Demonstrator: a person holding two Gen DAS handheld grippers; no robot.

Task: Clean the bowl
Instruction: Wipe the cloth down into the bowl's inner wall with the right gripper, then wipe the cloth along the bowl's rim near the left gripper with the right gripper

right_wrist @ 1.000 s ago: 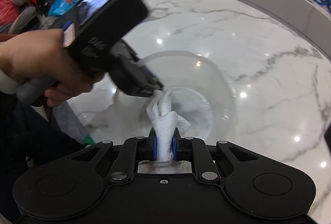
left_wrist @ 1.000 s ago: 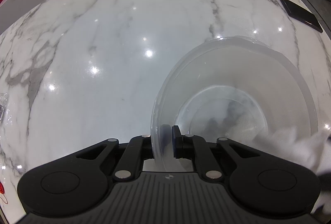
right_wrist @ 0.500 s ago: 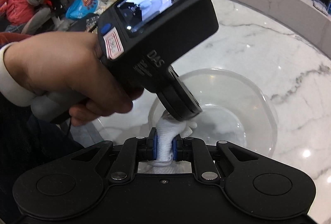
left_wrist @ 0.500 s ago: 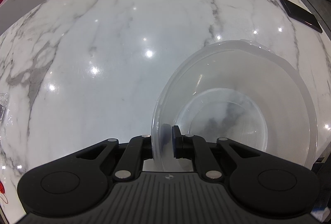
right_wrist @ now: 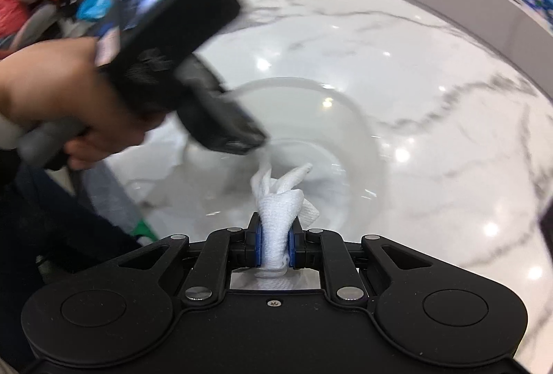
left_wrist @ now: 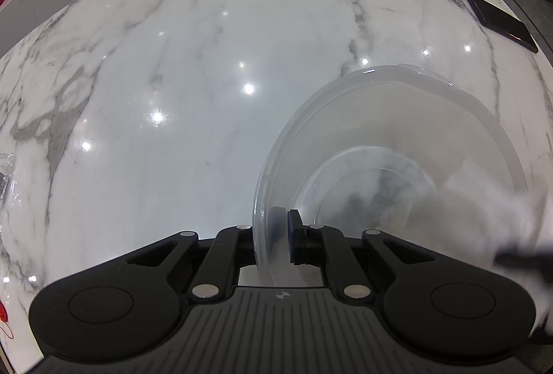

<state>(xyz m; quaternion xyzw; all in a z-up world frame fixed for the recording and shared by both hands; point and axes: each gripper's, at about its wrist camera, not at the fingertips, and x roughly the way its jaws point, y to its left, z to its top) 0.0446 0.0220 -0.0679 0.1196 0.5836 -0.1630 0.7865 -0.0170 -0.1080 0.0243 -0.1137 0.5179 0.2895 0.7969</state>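
Bowl (left_wrist: 397,139) looks like light, slick, bendy clear plastic, so the left tool (left_wrist: 281,230) pinching its 9 o'clock rim makes sense while the right tool (right_wrist: 275,244) clamps the soft cloth (right_wrist: 280,201).

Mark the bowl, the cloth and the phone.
bowl (left_wrist: 390,132), left wrist view, on the inner wall near the far rim.
cloth (right_wrist: 278,204), right wrist view, on the bunched wad above the pads.
phone (left_wrist: 501,21), left wrist view, on its dark face.

Each black gripper (left_wrist: 281,232) (right_wrist: 274,248) has blue pads, silver pivot screws and a ribbed housing.
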